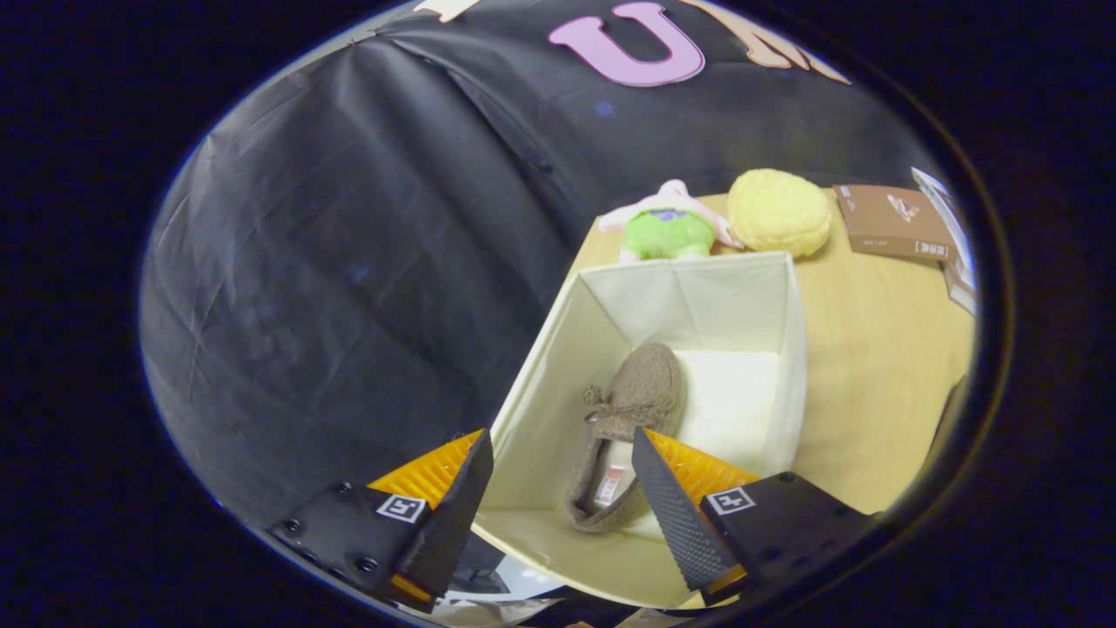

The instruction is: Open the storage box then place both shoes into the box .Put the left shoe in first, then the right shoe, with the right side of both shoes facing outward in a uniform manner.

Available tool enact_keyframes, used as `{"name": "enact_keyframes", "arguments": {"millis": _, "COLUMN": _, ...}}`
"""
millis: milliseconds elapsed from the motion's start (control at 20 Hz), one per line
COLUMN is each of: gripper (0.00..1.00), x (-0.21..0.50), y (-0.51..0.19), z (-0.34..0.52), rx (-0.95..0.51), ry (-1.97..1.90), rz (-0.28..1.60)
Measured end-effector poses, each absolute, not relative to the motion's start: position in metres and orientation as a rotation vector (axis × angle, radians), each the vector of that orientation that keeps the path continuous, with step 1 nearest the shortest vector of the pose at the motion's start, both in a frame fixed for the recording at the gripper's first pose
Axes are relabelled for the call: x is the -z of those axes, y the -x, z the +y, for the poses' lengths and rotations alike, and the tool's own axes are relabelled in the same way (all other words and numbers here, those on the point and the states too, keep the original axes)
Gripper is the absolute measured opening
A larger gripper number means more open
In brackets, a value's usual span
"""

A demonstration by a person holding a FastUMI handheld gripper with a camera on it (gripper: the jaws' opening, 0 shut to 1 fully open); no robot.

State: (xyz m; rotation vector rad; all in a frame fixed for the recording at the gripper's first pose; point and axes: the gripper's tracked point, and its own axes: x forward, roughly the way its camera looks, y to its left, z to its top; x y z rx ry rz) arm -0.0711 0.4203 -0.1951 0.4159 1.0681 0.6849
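Note:
An open cream fabric storage box (776, 349) stands on the wooden table (872, 384). One brown fuzzy shoe (632, 410) with a small bow lies on the box floor along its left wall, toe pointing away from me. My gripper (562, 458) hovers above the near end of the box with its fingers spread wide apart. The shoe's heel shows in the gap between the fingers, well below them and untouched. Nothing is held.
Beyond the box, a pink and green plush toy (667, 228) and a yellow plush ball (779, 212) sit at the table's far edge. A brown booklet (894, 222) lies to the far right. Black booth cloth hangs left of the table.

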Motion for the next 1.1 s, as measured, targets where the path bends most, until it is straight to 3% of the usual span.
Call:
{"name": "enact_keyframes", "arguments": {"millis": 350, "gripper": 1.0, "x": 0.16, "y": 0.045, "z": 0.342, "rx": -0.687, "ry": -0.338, "rz": 0.858}}
{"name": "enact_keyframes", "arguments": {"millis": 1100, "gripper": 1.0, "x": 0.162, "y": 0.013, "z": 0.144, "rx": -0.482, "ry": -0.1, "rz": 0.694}}
